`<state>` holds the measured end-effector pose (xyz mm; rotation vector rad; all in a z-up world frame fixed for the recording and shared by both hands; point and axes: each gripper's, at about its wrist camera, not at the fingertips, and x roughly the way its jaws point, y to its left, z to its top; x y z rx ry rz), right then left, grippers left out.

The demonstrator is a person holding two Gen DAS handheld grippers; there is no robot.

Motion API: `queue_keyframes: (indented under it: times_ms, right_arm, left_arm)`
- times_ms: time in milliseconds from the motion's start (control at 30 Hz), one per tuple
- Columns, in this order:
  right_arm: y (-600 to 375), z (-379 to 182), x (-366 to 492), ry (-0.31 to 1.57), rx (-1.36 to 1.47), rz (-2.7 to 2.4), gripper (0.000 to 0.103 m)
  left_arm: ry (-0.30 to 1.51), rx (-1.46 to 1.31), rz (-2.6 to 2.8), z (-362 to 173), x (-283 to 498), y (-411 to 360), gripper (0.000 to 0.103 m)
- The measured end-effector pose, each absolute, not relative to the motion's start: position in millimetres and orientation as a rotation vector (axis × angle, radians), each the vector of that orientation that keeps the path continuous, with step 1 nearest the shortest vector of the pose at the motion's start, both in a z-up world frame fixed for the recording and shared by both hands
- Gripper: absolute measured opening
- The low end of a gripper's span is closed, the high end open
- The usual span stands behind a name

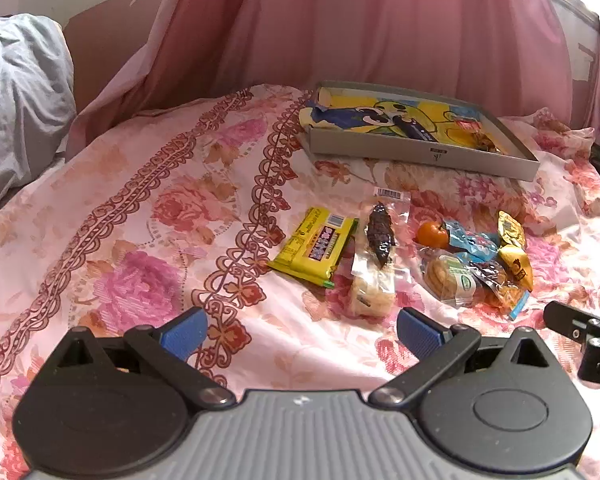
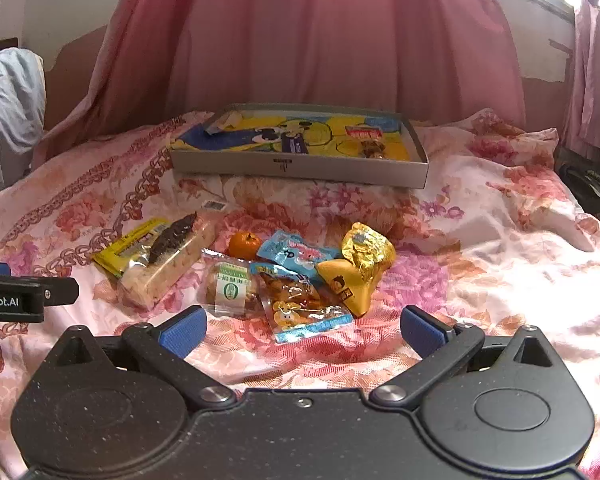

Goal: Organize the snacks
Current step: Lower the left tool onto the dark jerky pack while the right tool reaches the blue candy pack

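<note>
Both tongs, left [image 1: 298, 332] & right [image 2: 304, 330], gape wide w/ nothing held, over snack packets [image 2: 300, 276] on the floral bedspread [image 1: 140, 220] nr the gray tray [image 2: 300, 170].

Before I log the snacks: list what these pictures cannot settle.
- Yellow packet: right wrist view, far end hidden under the clear-wrapped cake.
- Box contents: both views, near wall hides the floor's front part.
- Packet print: too small, blurred.
- Right gripper: left wrist view, cut off by the edge.
</note>
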<state>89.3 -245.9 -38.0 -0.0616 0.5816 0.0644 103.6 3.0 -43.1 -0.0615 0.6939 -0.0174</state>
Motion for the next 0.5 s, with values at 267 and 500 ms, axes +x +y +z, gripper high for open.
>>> queue_keyframes:
  times_ms: [267, 500]
  right_arm:
    - [-245.8, -47.6, 101.7, 0.646, -0.077, 0.039, 0.102]
    - [-237.8, -55.2, 111.0, 0.646, -0.158, 0.024, 0.102]
  left_arm:
    - [0.705, -0.037, -0.056, -47.7, 117.7, -2.2, 0.103]
    - [0.661, 0.020, -0.140, -47.3, 135.8, -17.6, 0.103]
